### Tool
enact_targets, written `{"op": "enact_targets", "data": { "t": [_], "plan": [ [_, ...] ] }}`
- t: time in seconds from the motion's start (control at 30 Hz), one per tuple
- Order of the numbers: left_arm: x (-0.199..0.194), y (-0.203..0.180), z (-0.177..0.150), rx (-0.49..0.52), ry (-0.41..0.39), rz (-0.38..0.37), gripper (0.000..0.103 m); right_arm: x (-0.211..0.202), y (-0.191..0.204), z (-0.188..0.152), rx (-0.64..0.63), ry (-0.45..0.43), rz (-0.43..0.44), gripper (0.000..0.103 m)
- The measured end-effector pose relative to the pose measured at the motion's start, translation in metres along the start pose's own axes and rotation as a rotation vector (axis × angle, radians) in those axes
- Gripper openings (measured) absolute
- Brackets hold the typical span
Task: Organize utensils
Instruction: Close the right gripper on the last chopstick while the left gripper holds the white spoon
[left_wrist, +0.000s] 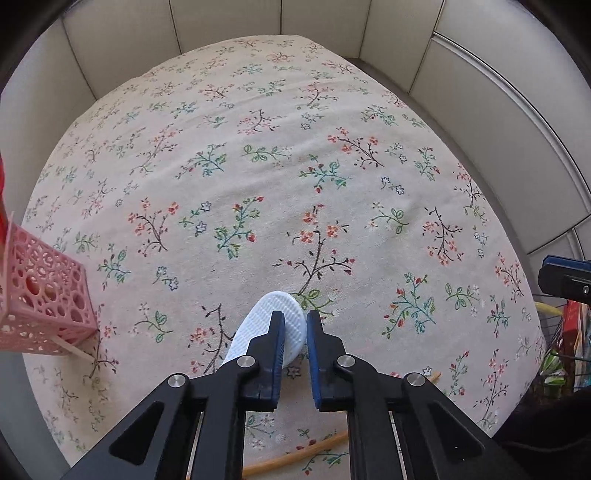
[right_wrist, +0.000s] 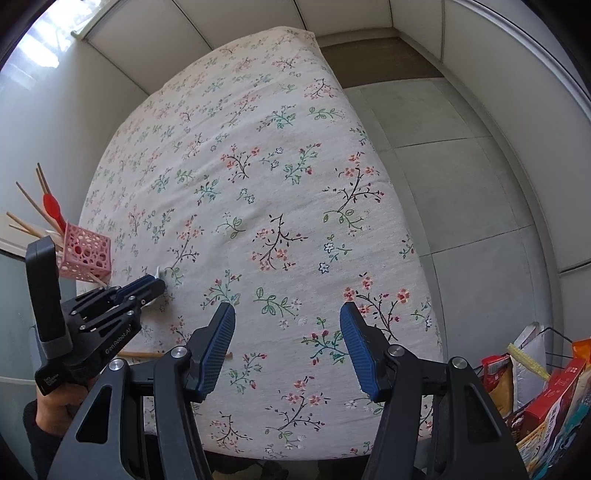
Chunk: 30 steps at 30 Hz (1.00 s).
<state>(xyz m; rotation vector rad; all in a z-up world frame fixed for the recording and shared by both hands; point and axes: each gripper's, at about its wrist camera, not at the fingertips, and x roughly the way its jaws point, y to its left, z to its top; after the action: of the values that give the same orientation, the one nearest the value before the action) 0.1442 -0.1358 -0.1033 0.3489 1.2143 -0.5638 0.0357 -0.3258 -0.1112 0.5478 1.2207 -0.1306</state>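
My left gripper (left_wrist: 295, 325) is shut on a white plastic spoon (left_wrist: 273, 321), holding its bowl between the blue pads just above the floral tablecloth (left_wrist: 258, 166). It also shows in the right wrist view (right_wrist: 157, 282), near the pink perforated holder (right_wrist: 86, 254). That holder stands at the table's left edge (left_wrist: 44, 295) and contains several wooden chopsticks (right_wrist: 27, 212) and a red spoon (right_wrist: 51, 206). A loose chopstick (left_wrist: 295, 458) lies on the cloth under my left gripper. My right gripper (right_wrist: 288, 321) is open and empty above the table's near part.
A wire basket (right_wrist: 546, 387) with boxes and packets stands right of the table, below its edge. Grey floor tiles (right_wrist: 461, 184) lie to the right. White wall panels (left_wrist: 258, 18) close the far side.
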Motion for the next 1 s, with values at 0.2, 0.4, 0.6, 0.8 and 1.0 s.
{"op": "enact_targets", "data": {
  "t": [0.2, 0.4, 0.6, 0.8, 1.0],
  "plan": [
    [-0.025, 0.000, -0.013, -0.015, -0.050, 0.059, 0.003, 0.004, 0.012, -0.002, -0.026, 0.012, 0.011, 0.062],
    [-0.045, 0.014, -0.016, -0.071, -0.102, 0.059, 0.002, 0.024, 0.024, -0.011, -0.018, 0.104, 0.101, 0.062],
    [-0.076, 0.030, -0.028, -0.116, -0.187, 0.037, 0.002, 0.055, 0.046, -0.026, -0.005, 0.238, 0.172, 0.052],
    [-0.098, 0.053, -0.040, -0.160, -0.227, 0.017, 0.002, 0.090, 0.064, -0.042, 0.071, 0.347, 0.192, 0.040],
    [-0.107, 0.071, -0.049, -0.193, -0.242, -0.010, 0.002, 0.100, 0.079, -0.039, 0.123, 0.304, 0.116, 0.036]
  ]
}}
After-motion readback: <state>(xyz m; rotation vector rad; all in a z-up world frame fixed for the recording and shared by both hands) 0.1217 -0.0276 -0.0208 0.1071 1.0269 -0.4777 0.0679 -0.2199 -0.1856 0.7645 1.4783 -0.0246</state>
